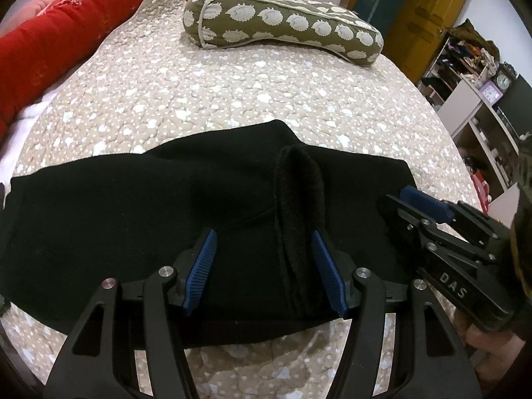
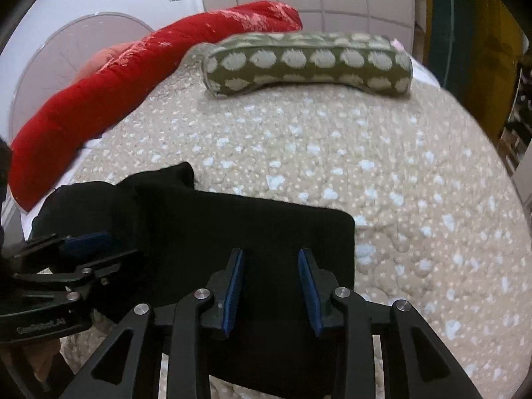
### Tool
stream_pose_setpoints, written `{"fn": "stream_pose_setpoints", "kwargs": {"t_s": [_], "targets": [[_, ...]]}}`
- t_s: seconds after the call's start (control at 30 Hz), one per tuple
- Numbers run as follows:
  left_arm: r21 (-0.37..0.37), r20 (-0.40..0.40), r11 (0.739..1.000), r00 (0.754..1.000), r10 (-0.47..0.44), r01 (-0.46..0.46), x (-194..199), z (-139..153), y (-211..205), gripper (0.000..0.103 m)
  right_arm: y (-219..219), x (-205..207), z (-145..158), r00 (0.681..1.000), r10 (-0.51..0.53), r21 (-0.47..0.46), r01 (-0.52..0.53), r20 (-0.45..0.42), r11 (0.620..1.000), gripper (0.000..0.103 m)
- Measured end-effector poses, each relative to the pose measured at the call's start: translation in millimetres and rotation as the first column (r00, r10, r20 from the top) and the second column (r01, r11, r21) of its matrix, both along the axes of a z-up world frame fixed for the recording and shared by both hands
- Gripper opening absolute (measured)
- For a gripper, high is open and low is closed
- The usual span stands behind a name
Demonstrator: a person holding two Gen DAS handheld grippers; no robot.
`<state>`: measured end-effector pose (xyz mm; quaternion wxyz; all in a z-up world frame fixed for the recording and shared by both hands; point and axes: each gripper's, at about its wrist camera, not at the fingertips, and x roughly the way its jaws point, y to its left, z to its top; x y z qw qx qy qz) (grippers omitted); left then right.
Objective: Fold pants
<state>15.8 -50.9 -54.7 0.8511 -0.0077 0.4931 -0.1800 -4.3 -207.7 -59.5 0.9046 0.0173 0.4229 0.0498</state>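
Black pants [image 1: 139, 212] lie folded into a wide band across the beige quilted bed; they also show in the right wrist view [image 2: 232, 232]. A fleecy waistband fold [image 1: 299, 206] stands up near their right end. My left gripper [image 1: 264, 262] is open just above the pants, its blue pads either side of the cloth and nothing held. My right gripper [image 2: 271, 286] is open over the pants' right end, empty. The right gripper also shows in the left wrist view [image 1: 429, 212], at the pants' right edge. The left gripper shows in the right wrist view [image 2: 83, 246], at the left.
A green pillow with pale round prints [image 1: 282, 23] lies at the far side of the bed [image 1: 232, 99]. A long red bolster [image 1: 56, 43] runs along the left. Shelves with clutter [image 1: 472, 76] and a yellow door [image 1: 429, 3] stand to the right.
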Motion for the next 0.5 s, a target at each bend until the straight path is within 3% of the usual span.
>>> {"fn": "stream_pose_setpoints", "kwargs": {"t_s": [0.1,0.2,0.33,0.5], "targets": [[0.012,-0.005,1.0,1.0,-0.001,0.001,0,3,1,0.06,5,-1,13,0.999,0.046,0.047,-0.046,0.006,0.998,0.033],[0.046,0.042,0.999,0.999,0.017,-0.019,-5,10,4,0.06,14,-3,21,0.998,0.046,0.021,-0.047,0.044,0.999,0.033],[0.044,0.028,0.998,0.999,0.033,-0.035,-9,14,17,0.06,25,7,17,0.998,0.055,0.053,-0.056,0.021,0.997,0.033],[0.065,0.081,0.993,0.993,0.089,-0.094,-20,24,36,0.06,53,11,8,0.993,0.114,0.089,-0.116,0.019,0.989,0.033]]}}
